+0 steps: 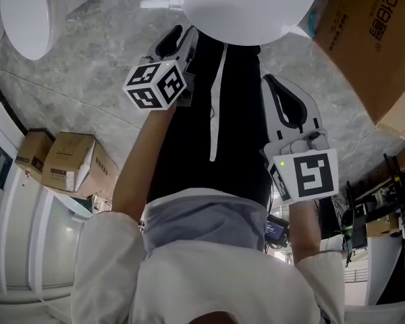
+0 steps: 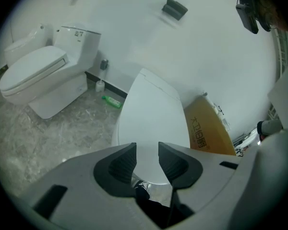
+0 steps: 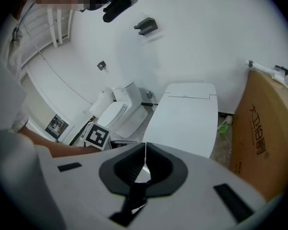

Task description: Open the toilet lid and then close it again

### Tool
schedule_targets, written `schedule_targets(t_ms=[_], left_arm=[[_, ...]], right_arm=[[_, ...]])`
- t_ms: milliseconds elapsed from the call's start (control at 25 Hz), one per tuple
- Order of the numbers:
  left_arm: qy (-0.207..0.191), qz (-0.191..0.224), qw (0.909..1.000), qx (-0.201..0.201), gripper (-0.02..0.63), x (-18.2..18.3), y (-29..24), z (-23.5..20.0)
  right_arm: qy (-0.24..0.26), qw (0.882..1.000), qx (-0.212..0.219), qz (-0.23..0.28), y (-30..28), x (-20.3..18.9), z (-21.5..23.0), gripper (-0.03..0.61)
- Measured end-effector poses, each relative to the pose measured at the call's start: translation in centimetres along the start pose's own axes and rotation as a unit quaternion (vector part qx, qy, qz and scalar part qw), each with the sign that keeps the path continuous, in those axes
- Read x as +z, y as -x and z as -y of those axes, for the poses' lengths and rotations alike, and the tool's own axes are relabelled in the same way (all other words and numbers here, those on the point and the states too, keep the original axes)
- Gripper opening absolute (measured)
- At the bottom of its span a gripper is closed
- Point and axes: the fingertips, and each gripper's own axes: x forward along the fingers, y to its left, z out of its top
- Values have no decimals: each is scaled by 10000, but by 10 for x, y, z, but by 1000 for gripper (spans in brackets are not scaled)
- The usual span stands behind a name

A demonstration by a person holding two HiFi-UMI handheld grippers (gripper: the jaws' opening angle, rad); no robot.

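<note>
The left gripper [image 2: 147, 150] has its jaws partly apart with nothing between them; through the gap shows only the front edge of the toilet lid [image 2: 153, 114]. The right gripper [image 3: 145, 150] has its jaws closed tip to tip on nothing.

In the head view both grippers point forward and down. The left gripper [image 1: 182, 36] reaches further out, its tips near the lid's front rim; whether they touch it cannot be told. Its marker cube [image 1: 156, 83] is tilted, and a bare forearm [image 1: 138, 160] runs back to a white sleeve. The right gripper [image 1: 277, 86] hangs lower in that view, well short of the lid.

A big cardboard box [image 1: 371, 39] stands just right of the toilet, its contents hidden. Two smaller boxes [image 1: 71, 160] sit at the left, flaps shut. A green bottle [image 2: 112, 100] lies on the grey stone floor [image 1: 88, 66] by the wall.

The toilet lid [image 1: 250, 5] is down, flat on the bowl: plain, smooth and white, rounded at the front. A second toilet [image 2: 38, 75] to the left is also closed.
</note>
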Motion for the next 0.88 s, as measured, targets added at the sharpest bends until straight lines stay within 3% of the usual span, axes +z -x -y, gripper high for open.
schedule_targets(t_ms=[440,720,880], left_arm=[[968,-267,9948,-150,141,-37,-32,-37],[1669,-327,9849,-318,160,-50,-62,-55],[1912,-466,9783,-651,161,-55,-70,-50]], right_arm=[[-4,10000,30,-51,-4,-4,2,11],[-174,9998,66,-95,-8,0,5,12],[-202,9998,4,-95,-9,2,11,12]])
